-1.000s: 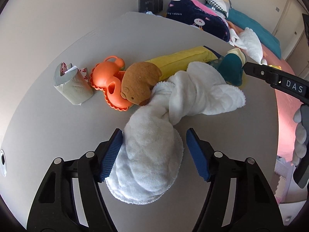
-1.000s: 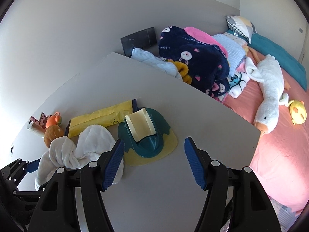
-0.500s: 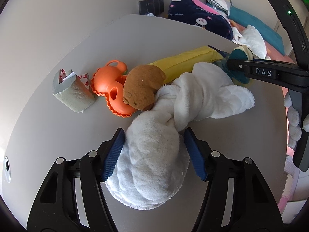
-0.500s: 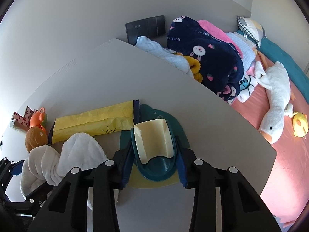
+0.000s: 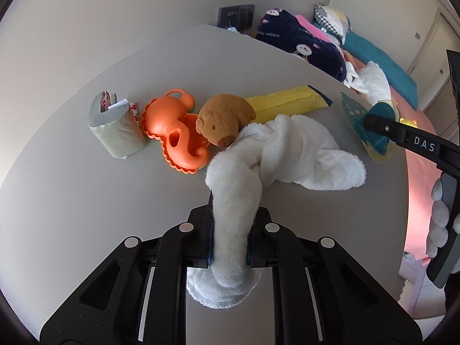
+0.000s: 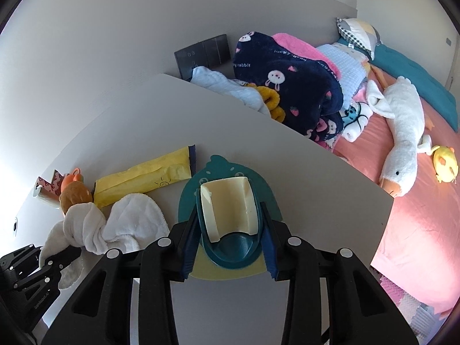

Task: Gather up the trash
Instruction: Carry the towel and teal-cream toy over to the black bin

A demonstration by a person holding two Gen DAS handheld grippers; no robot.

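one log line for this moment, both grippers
left gripper: shut on white towel | right gripper: shut on teal holder | table

"DAS" on right gripper [image 5: 373, 122], "lucky rabbit" on navy blanket [image 6: 290, 86]

left gripper [image 5: 230, 244] clamped tight, angled downward; right gripper [image 6: 229, 247] partly closed, a gloved hand [image 5: 441, 224] behind it.

Home bedroom: bed [image 6: 414, 201] w/ pink sheet, plush goose [image 6: 402, 132], blankets [image 6: 299, 86], pillow [image 6: 359, 31].
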